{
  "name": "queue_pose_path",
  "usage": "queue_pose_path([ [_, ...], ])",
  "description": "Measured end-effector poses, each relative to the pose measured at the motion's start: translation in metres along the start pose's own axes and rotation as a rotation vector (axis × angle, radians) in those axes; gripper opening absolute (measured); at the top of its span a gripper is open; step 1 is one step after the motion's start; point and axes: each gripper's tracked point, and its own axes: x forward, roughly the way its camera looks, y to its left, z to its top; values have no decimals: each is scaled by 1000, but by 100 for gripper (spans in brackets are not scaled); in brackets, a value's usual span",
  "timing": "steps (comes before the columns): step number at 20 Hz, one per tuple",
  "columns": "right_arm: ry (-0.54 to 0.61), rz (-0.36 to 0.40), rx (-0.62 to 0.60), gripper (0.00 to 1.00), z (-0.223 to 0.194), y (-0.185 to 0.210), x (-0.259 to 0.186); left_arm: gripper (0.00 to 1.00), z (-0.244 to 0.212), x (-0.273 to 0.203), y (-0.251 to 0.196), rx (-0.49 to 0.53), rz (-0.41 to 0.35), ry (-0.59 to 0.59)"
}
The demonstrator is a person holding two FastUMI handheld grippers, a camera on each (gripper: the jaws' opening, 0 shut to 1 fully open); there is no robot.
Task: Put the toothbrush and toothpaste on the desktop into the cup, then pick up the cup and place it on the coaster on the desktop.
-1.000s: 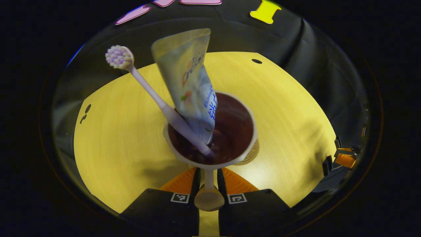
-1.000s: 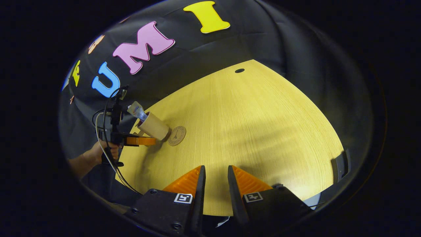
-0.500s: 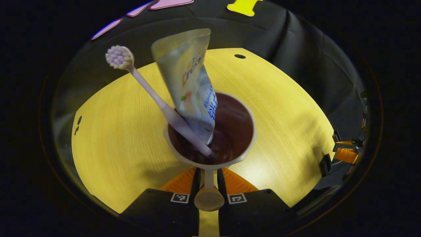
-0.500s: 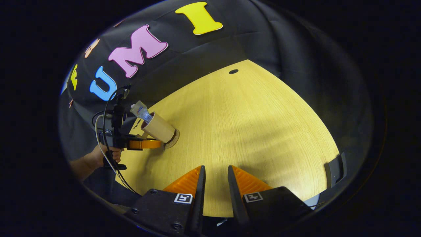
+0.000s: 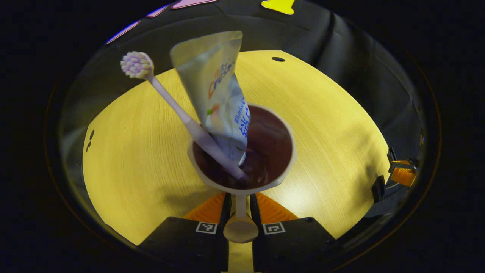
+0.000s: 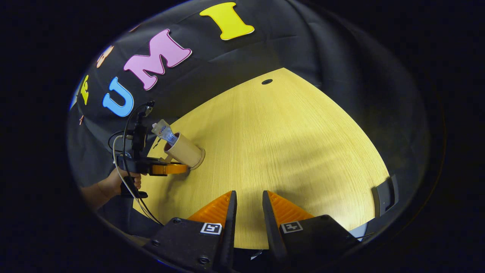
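A beige cup (image 5: 292, 151) with a brown inside sits close in the left gripper view, its handle (image 5: 240, 206) pinched between the fingers of my left gripper (image 5: 240, 197), which is shut on it. A pale pink toothbrush (image 5: 170, 98) and a toothpaste tube (image 5: 216, 87) stand in the cup, leaning left. In the right gripper view the cup (image 6: 185, 151) is right over the coaster (image 6: 202, 154), of which a thin edge shows at its base; I cannot tell if they touch. My right gripper (image 6: 248, 197) hovers low over the table, open by a narrow gap, holding nothing.
The yellow wooden table (image 6: 295, 144) has a small round hole (image 6: 267, 81) near its far edge. A hand (image 6: 113, 182) holds the left gripper (image 6: 170, 168), with a cable (image 6: 118, 151) looping behind. The right gripper (image 5: 401, 176) shows at the table's right edge.
The left gripper has carried the cup sideways onto the coaster, which lay beside the cup a second ago and is now covered. The right gripper has barely moved.
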Motion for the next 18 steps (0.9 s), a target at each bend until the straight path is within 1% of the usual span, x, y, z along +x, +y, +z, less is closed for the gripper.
queue_pose_path([
  [3,3,2,-14,42,1,6,2,31,0,-2,-2,8,1,-15],
  [4,2,2,-16,42,2,8,2,37,1,-4,-1,16,6,-26],
  [5,1,1,-17,42,2,11,2,33,2,-8,-1,22,7,-38],
  [6,1,0,-19,42,1,13,2,37,5,-11,0,26,13,-56],
  [7,1,0,-21,42,1,16,2,35,7,-15,0,28,13,-70],
  [8,1,0,-24,42,0,20,1,39,7,-20,0,26,11,-76],
  [9,-2,1,-27,42,0,24,1,49,7,-24,1,22,10,-83],
  [10,-4,3,-31,42,1,29,1,52,7,-29,2,21,11,-89],
  [11,-8,3,-35,42,2,33,1,58,6,-34,5,21,18,-98],
  [12,-11,4,-38,42,3,37,1,60,5,-41,6,22,16,-106],
  [13,-15,3,-40,42,4,41,1,69,5,-45,6,21,14,-111],
  [14,-16,1,-38,42,5,46,1,61,4,-50,8,19,16,-116],
  [15,-18,0,-33,42,7,51,1,70,2,-55,11,19,18,-122],
  [16,-22,-5,-33,42,9,56,1,71,1,-61,14,12,23,-128],
  [17,-23,-13,-38,42,12,60,1,76,-1,-68,16,0,21,-133],
  [18,-22,-25,-49,24,12,65,1,77,-4,-76,18,-16,11,-130],
])
